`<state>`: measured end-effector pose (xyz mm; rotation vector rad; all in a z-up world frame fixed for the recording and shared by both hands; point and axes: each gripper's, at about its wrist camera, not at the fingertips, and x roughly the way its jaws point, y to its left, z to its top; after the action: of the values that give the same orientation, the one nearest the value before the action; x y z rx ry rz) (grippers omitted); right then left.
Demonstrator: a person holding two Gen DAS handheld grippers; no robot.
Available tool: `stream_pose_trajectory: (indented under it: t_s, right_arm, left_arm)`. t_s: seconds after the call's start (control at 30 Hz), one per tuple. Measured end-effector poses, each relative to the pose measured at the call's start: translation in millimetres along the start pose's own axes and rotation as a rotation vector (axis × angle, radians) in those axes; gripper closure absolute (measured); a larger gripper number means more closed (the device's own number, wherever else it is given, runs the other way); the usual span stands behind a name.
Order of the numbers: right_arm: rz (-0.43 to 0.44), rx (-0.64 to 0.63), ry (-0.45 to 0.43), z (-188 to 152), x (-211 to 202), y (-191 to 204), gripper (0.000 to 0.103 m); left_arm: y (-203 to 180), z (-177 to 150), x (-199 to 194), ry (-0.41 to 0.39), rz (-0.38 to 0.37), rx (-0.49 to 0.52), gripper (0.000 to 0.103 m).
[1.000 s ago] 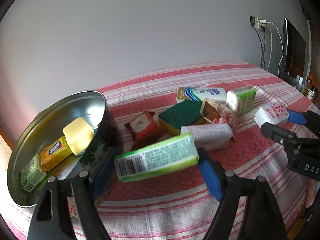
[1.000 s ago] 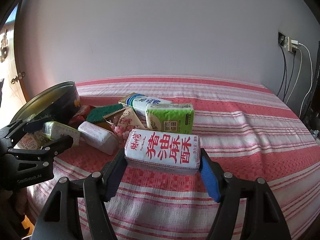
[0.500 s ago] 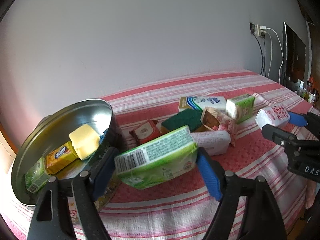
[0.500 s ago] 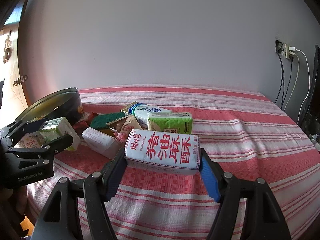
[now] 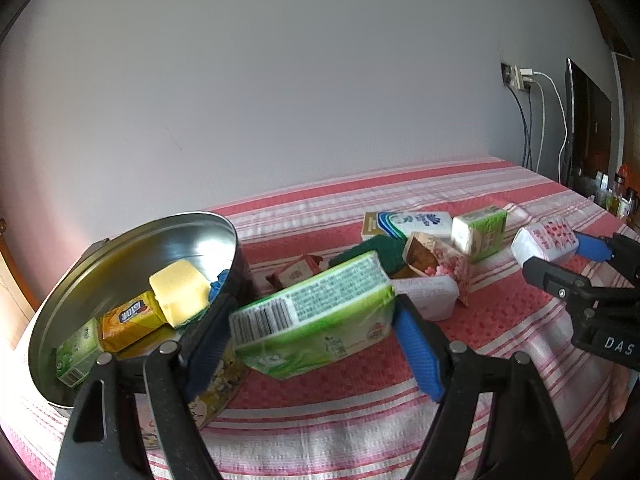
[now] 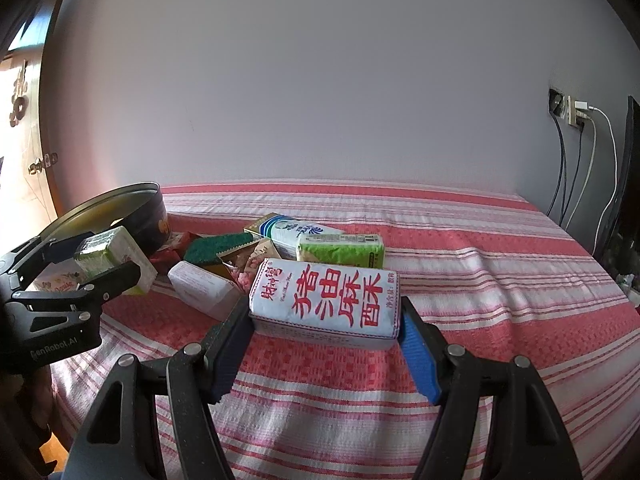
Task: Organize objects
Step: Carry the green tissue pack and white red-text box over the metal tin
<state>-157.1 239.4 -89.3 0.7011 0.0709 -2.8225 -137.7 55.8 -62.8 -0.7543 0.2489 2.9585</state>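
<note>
My left gripper [image 5: 310, 326] is shut on a green tissue pack [image 5: 316, 316] and holds it tilted in the air, just right of a round metal tin [image 5: 80, 276]. The tin holds a yellow sponge [image 5: 180, 298], an orange packet [image 5: 128, 320] and a green box [image 5: 78, 350]. My right gripper [image 6: 326, 330] is shut on a white packet with red Chinese characters [image 6: 326, 302], held above the striped cloth. The left gripper [image 6: 108, 264] with its green pack also shows at the left of the right wrist view.
A pile lies on the red-striped tablecloth [image 6: 480, 280]: a green scouring sponge [image 6: 214, 246], a white packet [image 6: 202, 290], a blue-white box [image 6: 298, 232], a green tissue pack [image 6: 340, 250], a pink patterned box [image 5: 438, 262] and a red packet [image 5: 298, 274]. Cables hang at the wall [image 6: 576, 168].
My left gripper has lifted the green tissue pack and tilted it, moving nearer the tin. My right gripper keeps the white packet, raised slightly.
</note>
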Motion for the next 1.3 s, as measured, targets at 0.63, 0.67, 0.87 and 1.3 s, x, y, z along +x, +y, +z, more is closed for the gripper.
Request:
stream_pose_trajectory:
  t_s: [0.63, 0.67, 0.87, 1.3]
  right_arm:
    - [-0.006, 0.000, -0.062, -1, -9, 2, 0.032]
    - [-0.006, 0.000, -0.068, -2, -10, 1, 0.032]
    - [-0.010, -0.005, -0.091, -2, -12, 3, 0.032]
    - [-0.010, -0.012, -0.143, -4, -19, 5, 0.031]
  left_arm:
    - [6, -1, -14, -0.077, 0.013, -0.041, 0.023]
    - [7, -1, -14, -0.078, 0.011, -0.047, 0.023]
    - [10, -1, -15, -0.091, -0.003, -0.073, 0.023]
    - [15, -3, -25, -0.149, 0.015, -0.113, 0.023]
